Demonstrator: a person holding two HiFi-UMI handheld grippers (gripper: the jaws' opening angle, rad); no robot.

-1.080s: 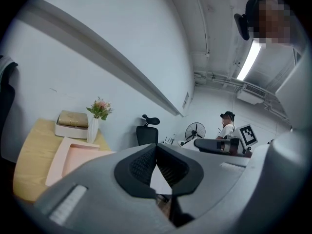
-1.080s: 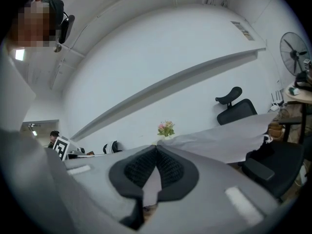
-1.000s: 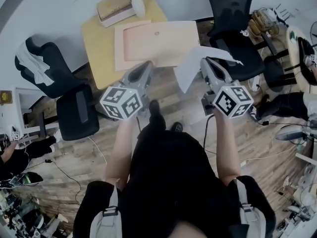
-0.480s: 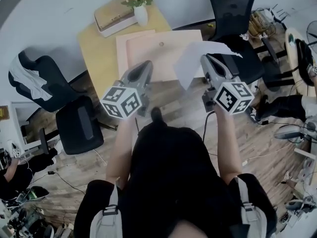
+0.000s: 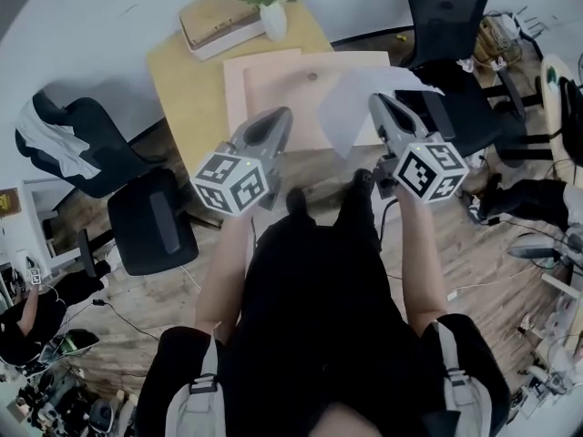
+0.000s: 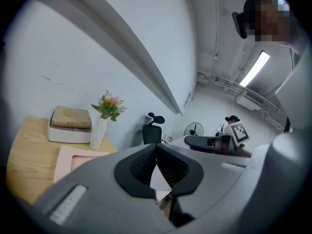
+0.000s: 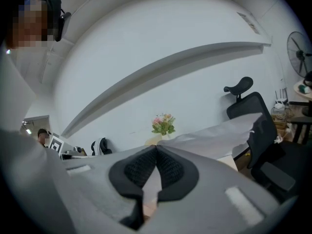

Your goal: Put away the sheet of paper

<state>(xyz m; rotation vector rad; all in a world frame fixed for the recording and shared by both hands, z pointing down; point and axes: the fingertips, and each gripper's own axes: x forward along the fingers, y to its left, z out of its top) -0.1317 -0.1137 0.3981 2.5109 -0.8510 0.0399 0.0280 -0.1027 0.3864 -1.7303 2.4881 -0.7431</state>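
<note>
Right gripper (image 5: 378,105): jaws closed on one edge of the sheet of paper (image 5: 351,107), which is held in the air and fans out over the right part of the pink folder (image 5: 273,89). Left gripper (image 5: 278,118): jaws pressed together, nothing between them, above the table's (image 5: 182,80) near edge. Folder lies flat on the table. At the far edge are a book in a white tray (image 5: 217,21) and a flower vase (image 5: 272,12). A black office chair (image 5: 446,25) stands just right of the table, another (image 5: 137,217) to its left.
</note>
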